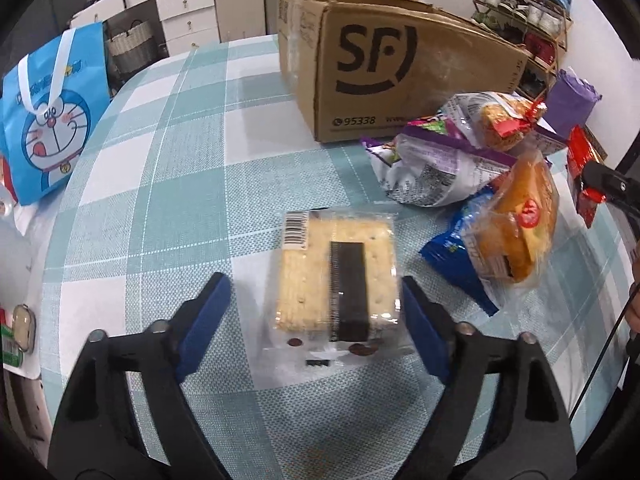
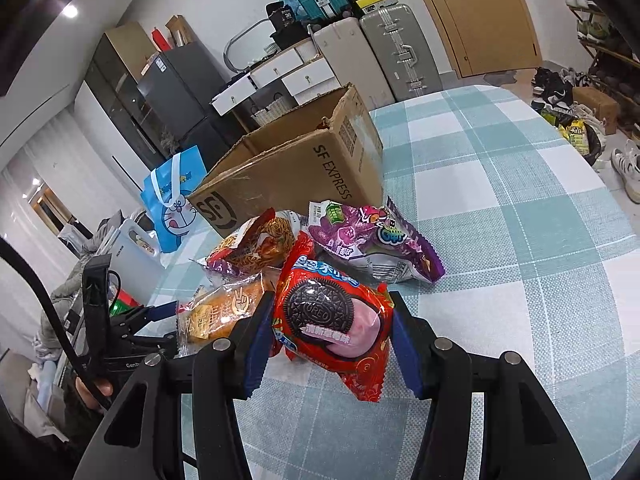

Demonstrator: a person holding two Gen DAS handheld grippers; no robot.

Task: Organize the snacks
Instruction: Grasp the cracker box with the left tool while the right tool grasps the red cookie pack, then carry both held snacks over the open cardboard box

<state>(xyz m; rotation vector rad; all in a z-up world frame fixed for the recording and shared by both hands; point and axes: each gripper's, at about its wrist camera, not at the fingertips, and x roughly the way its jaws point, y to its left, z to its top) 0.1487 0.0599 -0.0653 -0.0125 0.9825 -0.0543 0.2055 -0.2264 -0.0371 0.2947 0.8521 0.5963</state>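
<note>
A red Oreo packet (image 2: 334, 322) sits clamped in the right gripper (image 2: 330, 344) jaws in front of the "SF EXPRESS" cardboard box (image 2: 296, 172), while the left gripper (image 1: 316, 320) jaws spread wide around a clear-wrapped cracker pack (image 1: 334, 280) lying on the desk (image 1: 168, 184).

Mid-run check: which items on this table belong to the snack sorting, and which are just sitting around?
Job items:
cracker packet between the open left gripper fingers
red Oreo packet clamped in the right gripper
purple snack bag
noodle snack bag
wrapped bread
SF cardboard box

Bystanders:
Doraemon bag
suitcases
shoe rack
</note>
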